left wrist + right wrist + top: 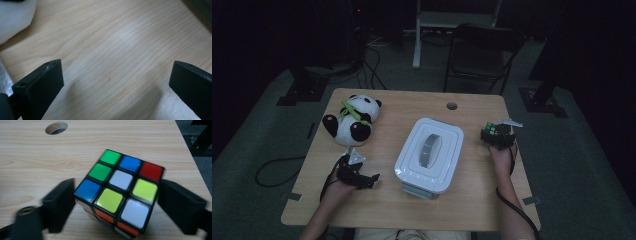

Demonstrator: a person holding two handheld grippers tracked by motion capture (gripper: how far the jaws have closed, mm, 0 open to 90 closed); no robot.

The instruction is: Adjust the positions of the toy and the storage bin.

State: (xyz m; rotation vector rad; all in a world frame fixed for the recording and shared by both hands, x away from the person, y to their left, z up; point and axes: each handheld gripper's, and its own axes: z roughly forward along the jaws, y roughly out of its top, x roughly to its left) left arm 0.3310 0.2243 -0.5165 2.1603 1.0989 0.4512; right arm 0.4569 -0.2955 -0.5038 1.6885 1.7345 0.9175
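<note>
A Rubik's cube (122, 192) with mixed coloured squares sits near the right edge of the wooden table (387, 205). My right gripper (117, 195) has one black jaw against each side of the cube, so it is shut on it. In the high view the cube (491, 131) lies just ahead of the right gripper (498, 136). My left gripper (359, 175) hovers at the front left, below the plush panda (353, 120). Its jaws stand wide apart over bare wood, so the left gripper (116, 82) is open with nothing between them.
A white lidded box (429, 155) with a grey handle stands in the middle of the table. A cable hole (452, 106) is at the back. A dark chair (482, 50) stands behind the table. White panda fur (12, 17) shows close by in the left gripper view.
</note>
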